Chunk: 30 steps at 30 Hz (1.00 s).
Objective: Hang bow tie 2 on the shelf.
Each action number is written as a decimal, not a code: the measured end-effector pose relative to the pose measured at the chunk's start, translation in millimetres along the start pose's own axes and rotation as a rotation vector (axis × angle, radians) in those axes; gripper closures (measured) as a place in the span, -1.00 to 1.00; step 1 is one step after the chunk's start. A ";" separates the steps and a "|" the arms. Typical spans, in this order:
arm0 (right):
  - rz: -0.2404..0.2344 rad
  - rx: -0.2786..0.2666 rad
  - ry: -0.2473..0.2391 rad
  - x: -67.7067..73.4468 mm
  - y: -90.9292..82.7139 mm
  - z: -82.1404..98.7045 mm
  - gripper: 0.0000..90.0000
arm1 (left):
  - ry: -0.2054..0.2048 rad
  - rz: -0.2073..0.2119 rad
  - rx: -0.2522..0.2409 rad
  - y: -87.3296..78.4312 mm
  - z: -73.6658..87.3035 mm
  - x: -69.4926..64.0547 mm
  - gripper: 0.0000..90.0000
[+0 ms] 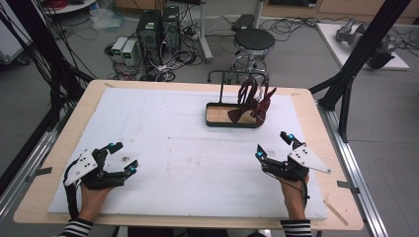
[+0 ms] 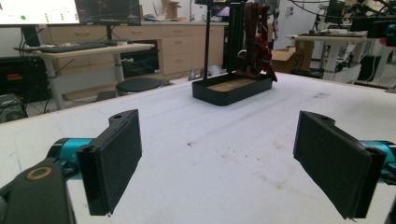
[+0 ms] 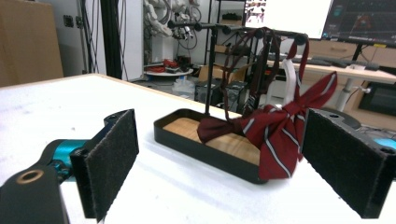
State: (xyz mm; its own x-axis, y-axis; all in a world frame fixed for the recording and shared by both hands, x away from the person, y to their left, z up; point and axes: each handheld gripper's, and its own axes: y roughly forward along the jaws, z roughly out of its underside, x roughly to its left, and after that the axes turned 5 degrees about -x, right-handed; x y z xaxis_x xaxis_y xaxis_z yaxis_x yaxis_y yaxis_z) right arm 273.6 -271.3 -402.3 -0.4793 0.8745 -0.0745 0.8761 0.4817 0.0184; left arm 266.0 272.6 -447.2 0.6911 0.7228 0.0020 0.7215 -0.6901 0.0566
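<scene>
Person's sleeves black-and-white striped at both wrists. Left gripper (image 1: 117,156) and right gripper (image 1: 273,143): black frames, teal joints at the jaw bases, grey three-cornered top plates with small holes, black trailing cables, flat black jaw pads (image 3: 112,161) with a felt-like texture

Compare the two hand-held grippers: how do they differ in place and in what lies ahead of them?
The left hand-held gripper sits at the table's near left, far from the stand; the right hand-held gripper is nearer it. The right one faces the striped bow tie closely; the left sees it distantly. Both are open, holding nothing.
</scene>
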 end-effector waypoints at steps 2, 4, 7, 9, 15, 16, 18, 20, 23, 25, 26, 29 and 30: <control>-0.012 -0.004 -0.005 1.2 -3.2 5.3 -0.76 | -0.004 -0.004 0.001 -2.1 2.5 -0.3 -0.65; -0.024 -0.008 -0.021 3.5 -6.2 10.4 -0.76 | -0.004 -0.006 0.001 -3.3 3.9 -1.1 -0.65; -0.040 -0.011 -0.026 7.2 -11.2 18.5 -0.76 | -0.004 -0.007 -0.004 -4.2 4.8 -1.9 -0.65; -0.046 -0.019 -0.028 9.0 -14.6 24.2 -0.76 | -0.003 -0.008 -0.010 -4.9 5.0 -2.4 -0.65; -0.035 -0.037 -0.035 10.4 -18.3 37.0 -0.76 | -0.005 -0.017 -0.023 -5.9 5.5 -2.7 -0.65; -0.032 -0.033 -0.042 9.3 -17.8 38.4 -0.76 | -0.006 -0.017 -0.025 -6.0 5.5 -2.6 -0.65; -0.026 -0.033 -0.033 8.5 -17.2 41.0 -0.76 | -0.006 -0.019 -0.031 -6.1 5.8 -2.4 -0.65; -0.019 -0.032 -0.020 7.7 -16.9 43.8 -0.76 | -0.006 -0.021 -0.035 -6.5 6.0 -2.8 -0.65; -0.016 -0.034 -0.013 7.5 -16.2 46.9 -0.76 | -0.004 -0.023 -0.044 -7.1 6.4 -3.0 -0.65; -0.016 -0.032 -0.019 7.6 -15.6 48.5 -0.76 | -0.006 -0.023 -0.048 -7.6 6.6 -2.8 -0.65; -0.016 -0.024 -0.014 7.8 -15.5 49.5 -0.76 | -0.006 -0.024 -0.054 -7.9 6.8 -3.2 -0.65; -0.013 -0.036 -0.020 6.7 -16.3 50.4 -0.76 | 0.005 -0.022 -0.051 -8.2 6.7 -3.6 -0.65; -0.015 -0.040 -0.013 6.7 -16.5 50.5 -0.76 | 0.007 -0.023 -0.052 -8.3 6.8 -3.9 -0.65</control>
State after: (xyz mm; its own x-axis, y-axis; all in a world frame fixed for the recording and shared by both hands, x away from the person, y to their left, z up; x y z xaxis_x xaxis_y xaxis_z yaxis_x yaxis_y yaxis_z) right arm 258.6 -276.2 -453.4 -0.4912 0.8665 -0.0885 0.8660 0.4967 0.0571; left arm 257.6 275.3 -454.5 0.6742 0.7385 0.0076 0.7336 -0.6708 0.1090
